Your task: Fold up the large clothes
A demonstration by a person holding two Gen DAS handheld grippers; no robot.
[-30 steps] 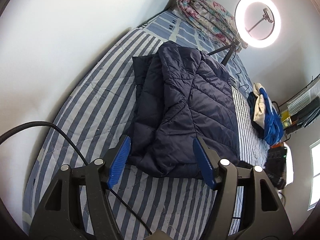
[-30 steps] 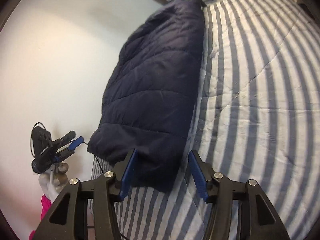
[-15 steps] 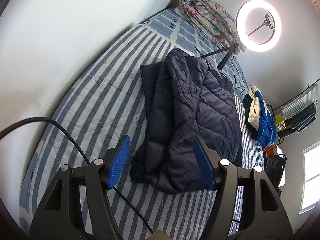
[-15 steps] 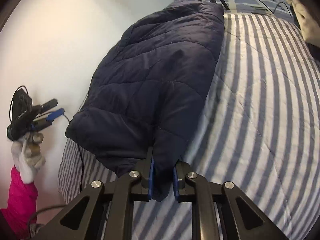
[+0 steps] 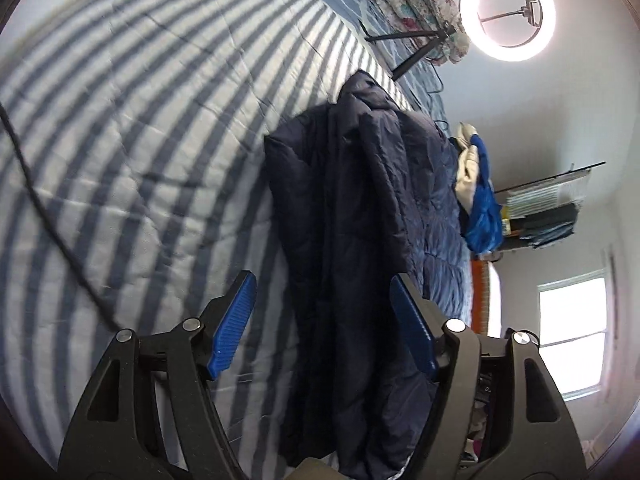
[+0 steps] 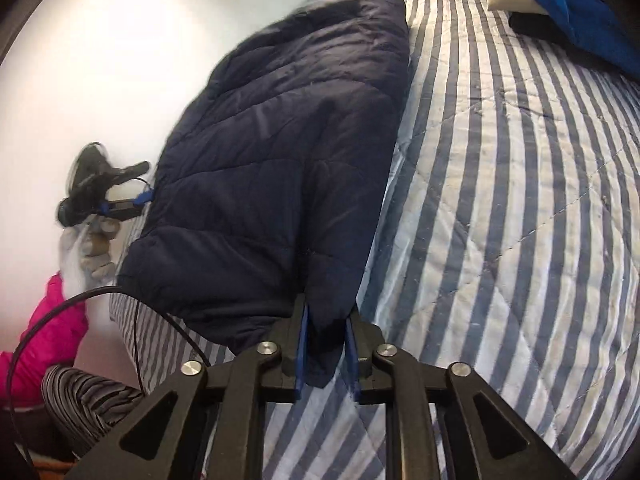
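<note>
Navy quilted puffer jacket [image 6: 288, 152] lying folded lengthwise on the striped bed quilt [image 6: 520, 200], near corner lifted. Right gripper [image 6: 326, 354] fingers narrow, opening slightly, jacket's corner pinched between the blue pads. Left gripper [image 5: 324, 332] fingers wide and widening, straddling the jacket's near end without pressing. Blue-and-cream clothes pile [image 5: 478, 200] at far right; ring light [image 5: 507, 14] beyond.

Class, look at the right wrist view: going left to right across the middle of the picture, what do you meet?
Left tongs in a gloved hand → navy quilted jacket → striped bedspread.
</note>
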